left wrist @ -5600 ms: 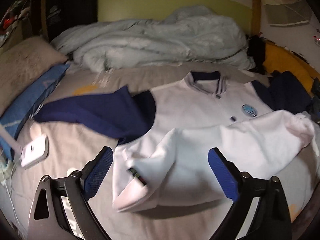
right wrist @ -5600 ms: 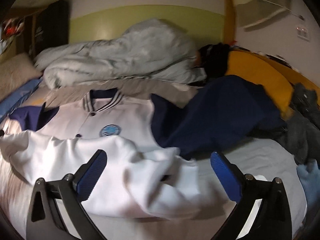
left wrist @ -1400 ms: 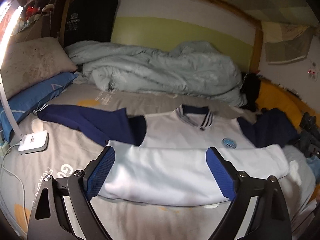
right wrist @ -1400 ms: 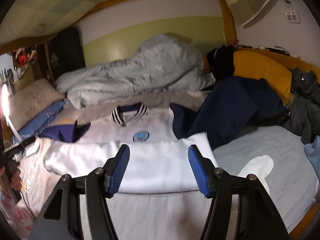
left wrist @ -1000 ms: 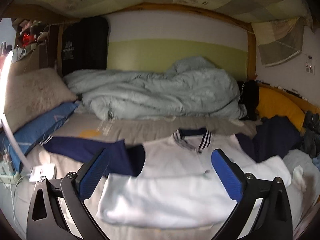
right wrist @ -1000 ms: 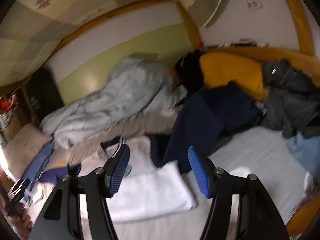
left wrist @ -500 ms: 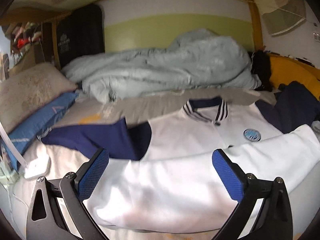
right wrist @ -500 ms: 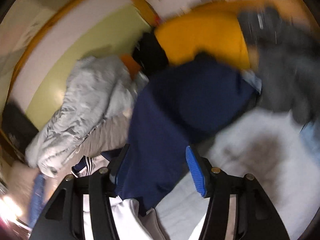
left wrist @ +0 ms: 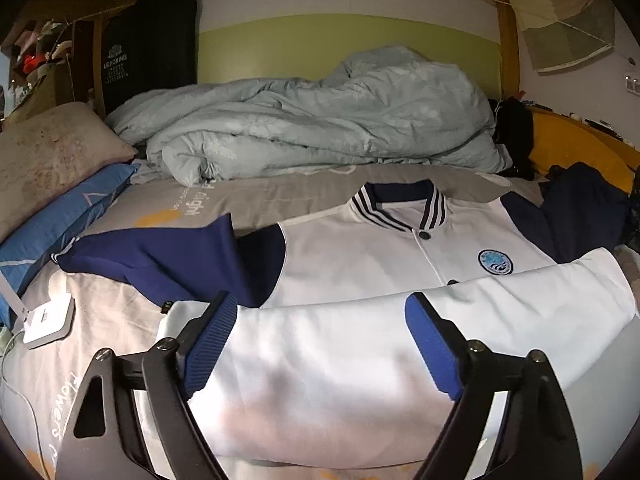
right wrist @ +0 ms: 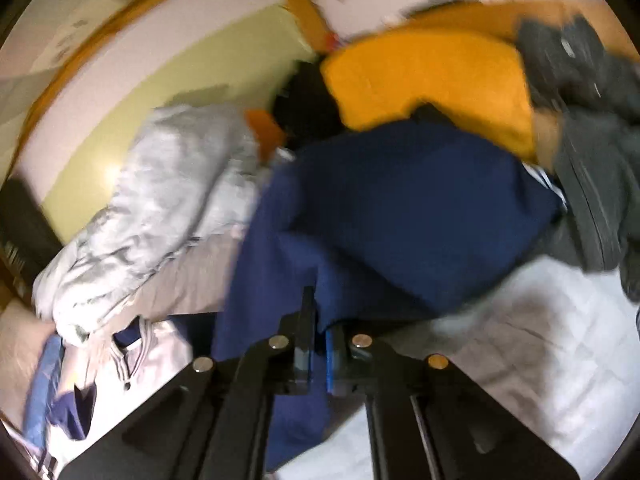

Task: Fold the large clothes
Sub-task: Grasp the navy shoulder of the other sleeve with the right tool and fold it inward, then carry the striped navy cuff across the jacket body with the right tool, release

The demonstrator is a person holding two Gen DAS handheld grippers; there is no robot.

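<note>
A white varsity jacket [left wrist: 360, 256] with navy sleeves and a striped collar lies face up on the bed. Its bottom half is folded up over the front as a white band [left wrist: 400, 344]. Its left navy sleeve [left wrist: 152, 256] lies spread out on the sheet. My left gripper [left wrist: 320, 344] is open and empty, hovering over the folded band. In the blurred right wrist view, my right gripper [right wrist: 318, 344] is shut on the jacket's other navy sleeve [right wrist: 400, 216], and the white body [right wrist: 160, 344] shows at lower left.
A crumpled pale blue duvet [left wrist: 320, 128] lies along the back of the bed. A beige pillow [left wrist: 44, 156] and a blue pillow [left wrist: 60, 216] are at left, with a white device [left wrist: 48, 320] and cable. An orange cushion [right wrist: 432, 80] and grey clothes [right wrist: 592, 160] lie at right.
My right gripper swung right, dropped onto the navy sleeve and closed on it. My left gripper moved nearer to the folded white band and narrowed a little, staying open.
</note>
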